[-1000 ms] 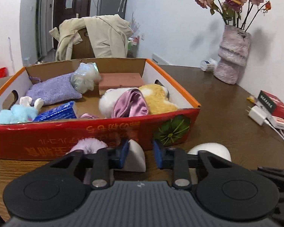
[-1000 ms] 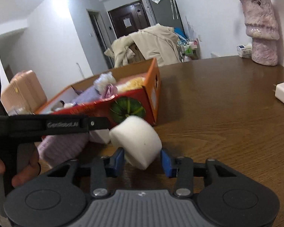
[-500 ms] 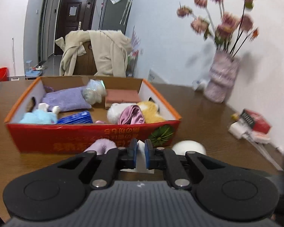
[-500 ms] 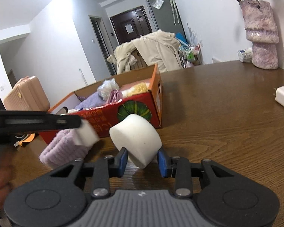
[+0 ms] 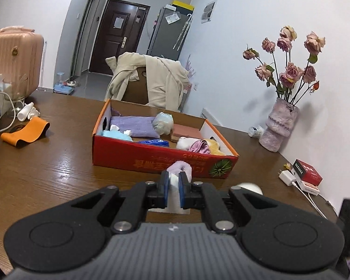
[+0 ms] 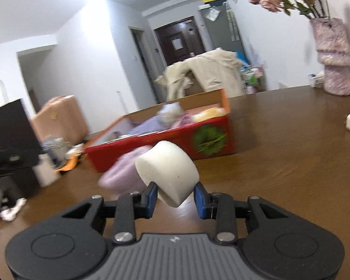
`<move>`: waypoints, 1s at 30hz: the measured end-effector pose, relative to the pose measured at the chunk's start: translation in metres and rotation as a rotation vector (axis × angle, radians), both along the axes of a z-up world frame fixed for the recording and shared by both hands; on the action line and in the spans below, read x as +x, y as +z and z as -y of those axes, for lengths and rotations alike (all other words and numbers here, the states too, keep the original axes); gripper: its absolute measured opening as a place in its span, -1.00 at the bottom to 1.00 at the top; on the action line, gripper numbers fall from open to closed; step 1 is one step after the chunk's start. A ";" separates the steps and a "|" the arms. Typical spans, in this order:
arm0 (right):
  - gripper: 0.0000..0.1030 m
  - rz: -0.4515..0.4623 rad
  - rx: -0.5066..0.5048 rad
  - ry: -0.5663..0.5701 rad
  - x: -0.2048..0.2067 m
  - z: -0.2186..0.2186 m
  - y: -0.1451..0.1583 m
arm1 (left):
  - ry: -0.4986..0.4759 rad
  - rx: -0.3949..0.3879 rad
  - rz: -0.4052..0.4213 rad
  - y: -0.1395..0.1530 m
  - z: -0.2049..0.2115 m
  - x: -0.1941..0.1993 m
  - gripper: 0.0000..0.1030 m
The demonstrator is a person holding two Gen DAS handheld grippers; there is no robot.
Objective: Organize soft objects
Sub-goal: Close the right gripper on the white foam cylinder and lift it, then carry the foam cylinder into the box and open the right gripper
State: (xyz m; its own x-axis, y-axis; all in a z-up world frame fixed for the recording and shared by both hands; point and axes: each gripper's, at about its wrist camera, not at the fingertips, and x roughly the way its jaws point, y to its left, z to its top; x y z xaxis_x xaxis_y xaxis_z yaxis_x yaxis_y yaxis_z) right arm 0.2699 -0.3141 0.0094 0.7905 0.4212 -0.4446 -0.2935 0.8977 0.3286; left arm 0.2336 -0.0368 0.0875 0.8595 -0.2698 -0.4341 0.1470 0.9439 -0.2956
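A red cardboard box (image 5: 128, 156) on the brown table holds several soft items. It also shows in the right wrist view (image 6: 175, 137). My left gripper (image 5: 173, 187) is shut on a small white foam piece (image 5: 173, 200) and holds it above the table, in front of the box. A fluffy lilac item (image 5: 180, 166) lies just beyond it against the box front. My right gripper (image 6: 176, 197) is shut on a white round sponge (image 6: 168, 175), lifted off the table. The lilac item (image 6: 123, 173) lies to its left.
A vase of roses (image 5: 280, 126) stands at the back right. A red packet (image 5: 306, 169) and a white charger (image 5: 287, 177) lie on the right. An orange strap (image 5: 25, 133) and cables lie on the left. A chair with a coat (image 5: 149, 81) stands behind the table.
My left gripper shut on the white foam piece and rose up and back from the box. My right gripper tightened on the round sponge and lifted it.
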 end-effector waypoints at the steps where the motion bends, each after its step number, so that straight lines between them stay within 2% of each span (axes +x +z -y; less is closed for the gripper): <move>1: -0.36 -0.007 -0.002 0.009 -0.006 -0.006 0.001 | -0.002 -0.007 -0.002 -0.001 -0.003 0.001 -0.82; 5: -0.36 0.002 -0.038 0.051 -0.017 -0.026 0.014 | -0.023 -0.012 0.021 0.004 -0.012 0.015 -0.82; 9: -0.36 0.072 -0.097 0.073 0.008 -0.037 0.046 | -0.070 0.008 0.047 0.024 -0.020 0.066 -0.82; 12: -0.35 0.112 -0.160 0.081 0.056 -0.050 0.067 | -0.090 0.015 0.035 0.034 -0.021 0.124 -0.82; 15: -0.35 0.073 -0.222 0.067 0.127 -0.066 0.072 | -0.049 0.040 0.002 0.029 -0.018 0.184 -0.82; 19: -0.35 0.001 -0.313 0.054 0.212 -0.092 0.060 | -0.036 -0.031 -0.103 0.001 -0.024 0.252 -0.81; 22: -0.35 -0.076 -0.373 0.040 0.254 -0.111 0.045 | -0.021 0.015 -0.147 -0.021 -0.020 0.278 -0.78; 23: -0.34 -0.115 -0.379 0.027 0.264 -0.114 0.040 | -0.014 0.025 -0.160 -0.028 -0.020 0.283 -0.72; 25: -0.28 -0.193 -0.364 0.042 0.279 -0.120 0.031 | -0.026 0.033 -0.173 -0.036 -0.020 0.285 -0.38; 27: -0.19 -0.179 -0.369 0.037 0.278 -0.124 0.029 | -0.046 0.030 -0.166 -0.040 -0.024 0.281 -0.10; 30: 0.12 -0.146 -0.351 0.068 0.265 -0.124 0.035 | -0.044 0.046 -0.137 -0.034 -0.030 0.270 -0.10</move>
State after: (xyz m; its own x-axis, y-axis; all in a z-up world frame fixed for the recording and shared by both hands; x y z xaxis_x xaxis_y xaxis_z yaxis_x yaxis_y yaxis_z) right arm 0.5353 -0.1900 0.0447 0.6836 0.2725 -0.6771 -0.3293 0.9431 0.0472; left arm 0.5038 -0.0072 0.0530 0.7790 -0.2828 -0.5596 0.1493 0.9505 -0.2725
